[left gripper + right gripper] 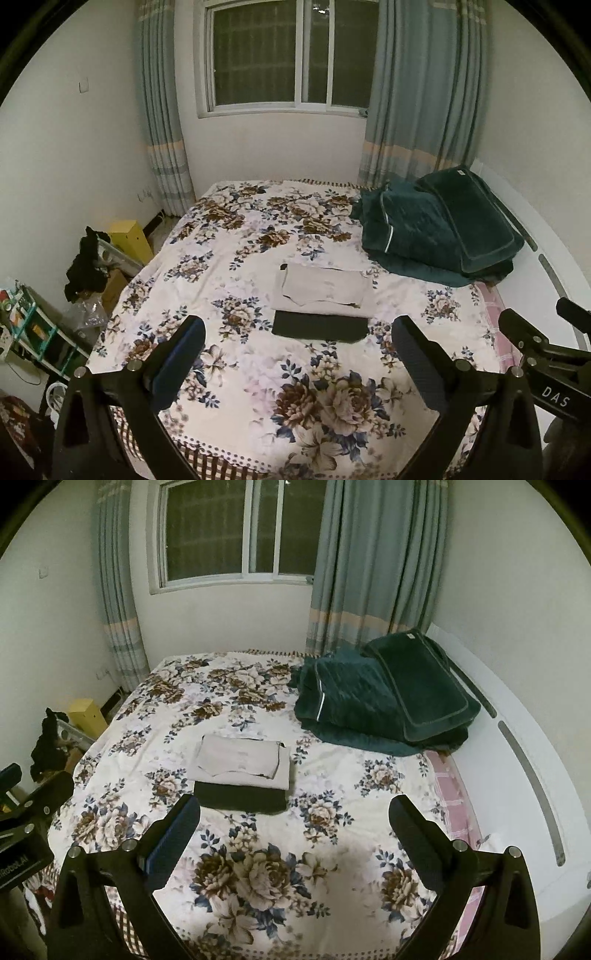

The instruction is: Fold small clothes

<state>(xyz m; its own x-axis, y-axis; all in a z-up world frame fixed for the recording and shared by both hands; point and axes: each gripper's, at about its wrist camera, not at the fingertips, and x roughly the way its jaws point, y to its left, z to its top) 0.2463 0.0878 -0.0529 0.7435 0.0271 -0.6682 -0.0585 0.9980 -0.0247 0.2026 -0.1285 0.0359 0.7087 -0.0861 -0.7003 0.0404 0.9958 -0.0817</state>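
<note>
Floral-covered bed (258, 369); folded beige garment (325, 290) touching folded black garment (319, 326) mid-bed; dark green bedding (439, 229) far right.

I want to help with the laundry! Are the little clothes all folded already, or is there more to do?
Done, it seems: a pale grey folded garment lies flat on the floral bedspread, partly over a flat black folded cloth. In hand: nothing; the left gripper and right gripper are both open and empty above the bed. Left: no unfolded small clothes show on the bed, only the dark green quilt pile.

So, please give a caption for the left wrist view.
Open left gripper above floral bed, facing folded beige garment.
</note>
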